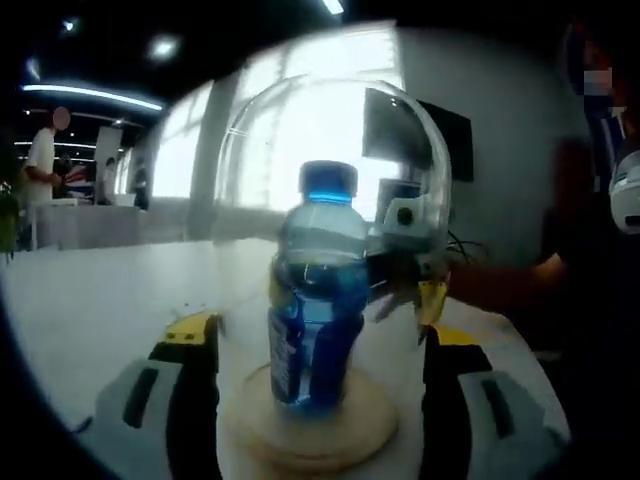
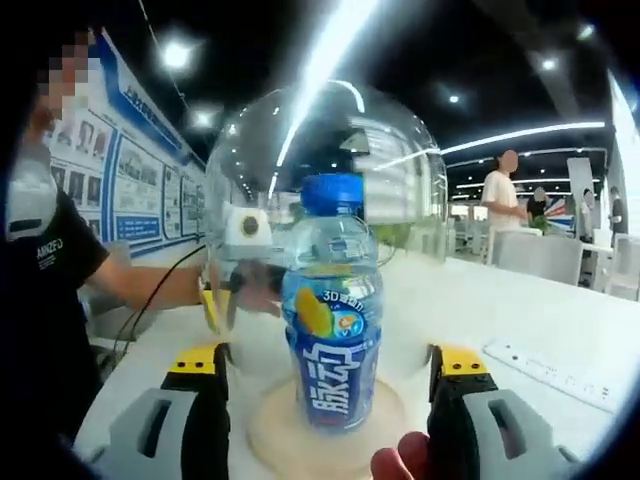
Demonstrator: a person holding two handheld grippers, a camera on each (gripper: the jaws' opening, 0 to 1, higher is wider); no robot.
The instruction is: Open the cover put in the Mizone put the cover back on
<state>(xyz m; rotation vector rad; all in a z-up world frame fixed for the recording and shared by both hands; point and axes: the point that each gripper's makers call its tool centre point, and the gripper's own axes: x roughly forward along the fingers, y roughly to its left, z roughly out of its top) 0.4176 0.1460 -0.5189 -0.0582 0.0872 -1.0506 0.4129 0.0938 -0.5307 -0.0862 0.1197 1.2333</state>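
Blue drink bottle [image 1: 313, 300] upright on round wooden base [image 1: 312, 430] at frame centre, clear dome cover [image 1: 335, 170] over it, left gripper [image 1: 320, 345] and right gripper [image 2: 330, 375] both spread wide around the dome, white surface [image 1: 100, 300].

Mizone bottle [image 1: 318, 300] stands under clear dome cover [image 1: 335, 180].

A clear glass cover [image 2: 335, 200] is seen over the bottle [image 2: 332, 320], whose cap [image 2: 332, 193] is bright blue. A blue label with white characters and a yellow-orange patch is shown. The base [image 2: 270, 430] is pale wood. The table [image 2: 520, 310] is white. Each hand-held gripper [image 1: 318, 380] is marked grey and black, tipped yellow.
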